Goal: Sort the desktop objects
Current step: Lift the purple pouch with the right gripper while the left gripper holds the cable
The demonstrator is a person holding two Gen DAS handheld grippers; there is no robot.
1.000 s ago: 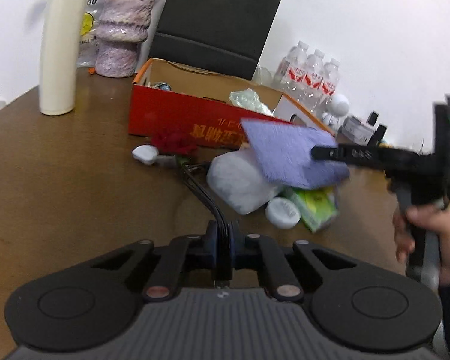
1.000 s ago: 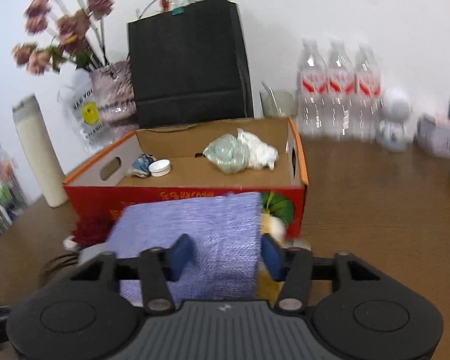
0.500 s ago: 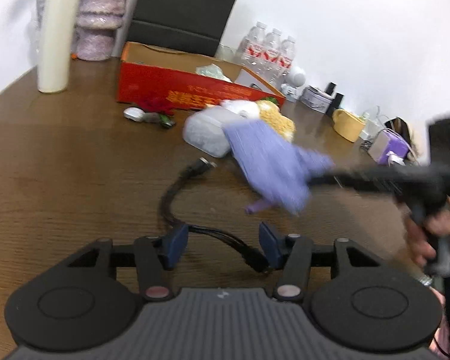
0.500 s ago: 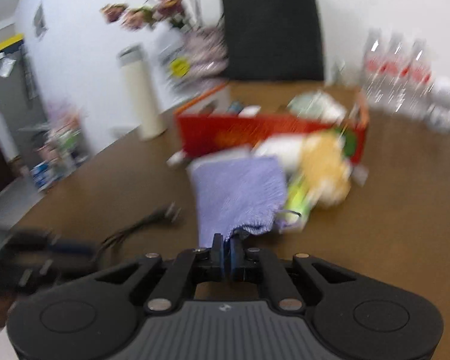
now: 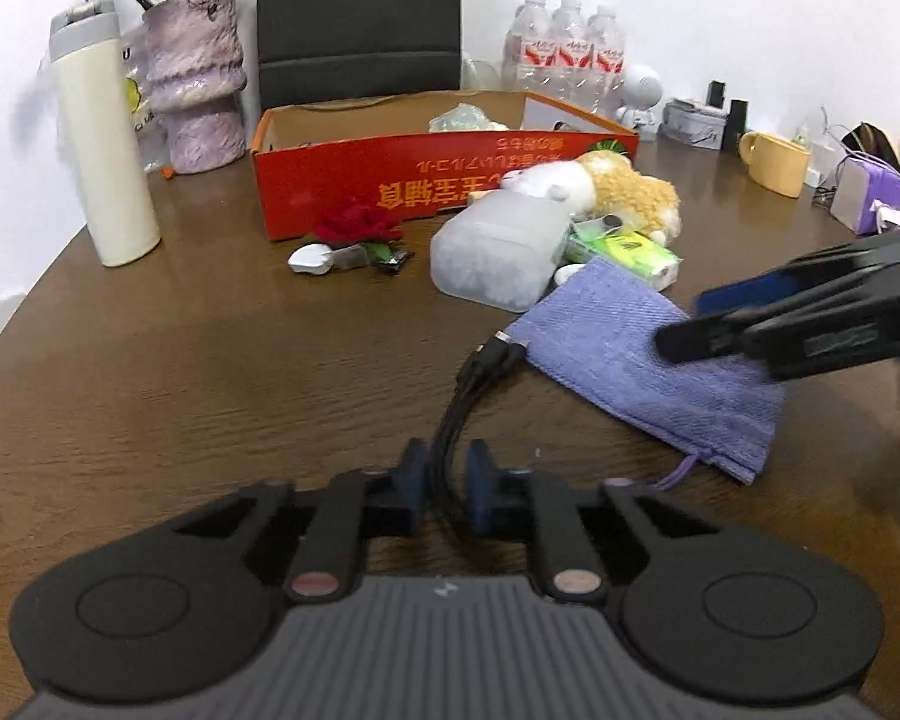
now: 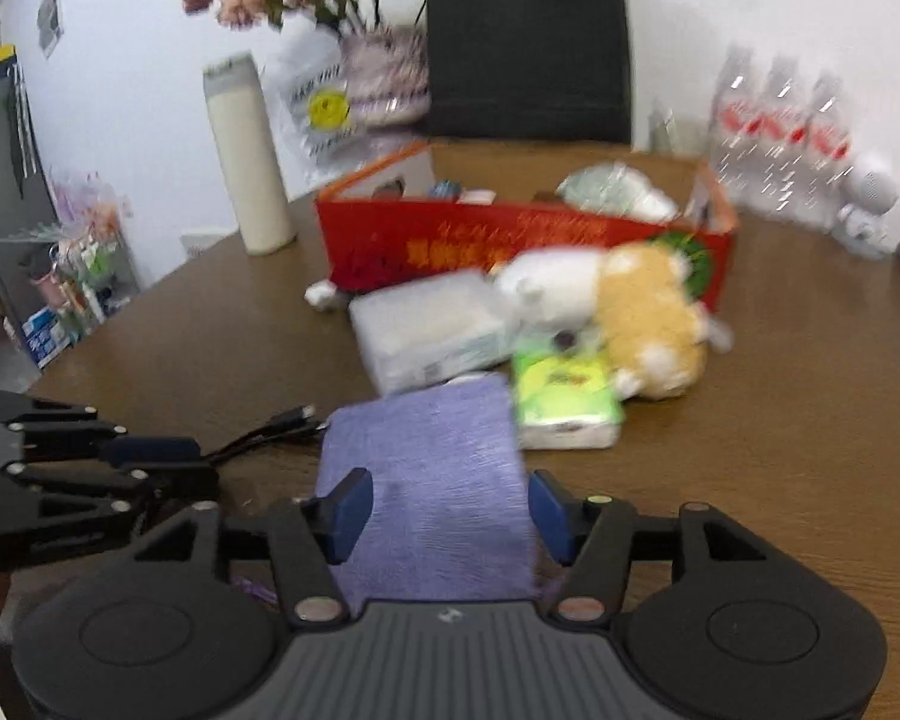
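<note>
Right in the middle of the brown table (image 5: 150, 360) sits a red box (image 5: 354, 180), and everything else is told from it. Yellow writing runs along its front, upside down in the left wrist view and too blurry in the other view to read. Inside the box lies a pale green crinkly lump (image 5: 462, 117) and a few small things that are hard to make out.

Behind the box stand three water bottles (image 5: 564, 42) with red labels, a black paper bag (image 5: 360, 12), and a purple vase (image 5: 198, 78) with dried flowers in it. A tall cream flask (image 5: 99, 138) stands off to one side of the box, past the vase. Next to the vase is a clear plastic bag with a yellow smiley face (image 6: 328, 108).

Touching the front of the box are one red rose (image 5: 360, 225), one plush toy (image 5: 606, 186), one cloudy plastic tub (image 5: 498, 252) and one green tissue pack (image 5: 630, 249).

Nearer the cameras than that pile, the purple cloth pouch (image 5: 648, 360) lies flat on the table. The right gripper (image 6: 444, 510) is spread wide, one finger on each side of the pouch, not pinching it. The left gripper (image 5: 447, 483) has its fingers a little apart with the black cable (image 5: 480, 372) running between them; I cannot tell if they squeeze it.
</note>
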